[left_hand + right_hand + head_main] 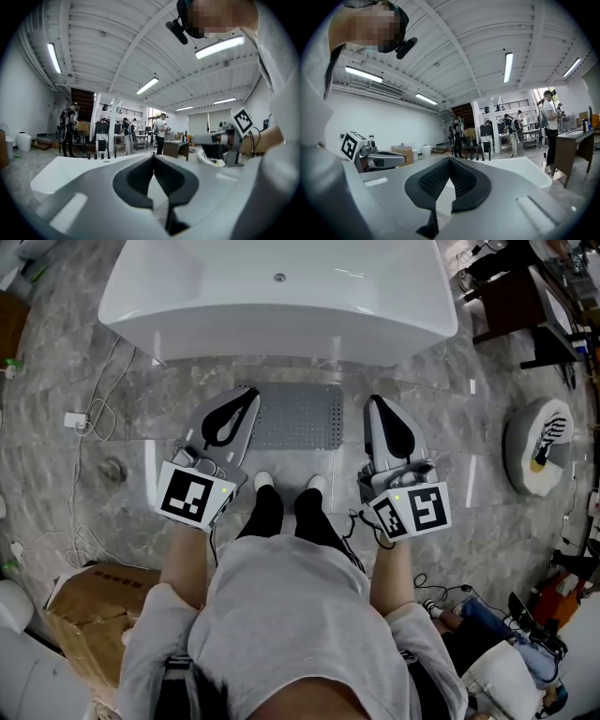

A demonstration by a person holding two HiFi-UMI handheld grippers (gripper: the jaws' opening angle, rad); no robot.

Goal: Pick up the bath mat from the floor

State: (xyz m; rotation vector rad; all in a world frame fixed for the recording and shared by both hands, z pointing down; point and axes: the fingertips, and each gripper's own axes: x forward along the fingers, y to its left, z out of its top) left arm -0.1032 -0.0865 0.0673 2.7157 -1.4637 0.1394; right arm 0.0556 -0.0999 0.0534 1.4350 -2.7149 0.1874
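Grey bath mat point(298, 416) flat, long axis left-right (parallel w/ tub point(281, 334))

A grey marble-patterned floor point(75, 362) carried a white bathtub point(281, 296) along its far edge. White cables point(94, 413) trailed over the floor's left side, and a cardboard box point(94, 601) sat toward its near left corner. A dark desk point(511, 296) stood by the far right corner, with a round white unit point(534, 451) at the right edge. Overhead, a white beamed ceiling point(117, 42) held lit fluorescent tubes point(219, 47). A plain white wall point(379, 122) ran back to a dark staircase point(84, 101). Covered windows point(213, 123) showed pale at the far end, and people point(161, 131) stood among worktables there.
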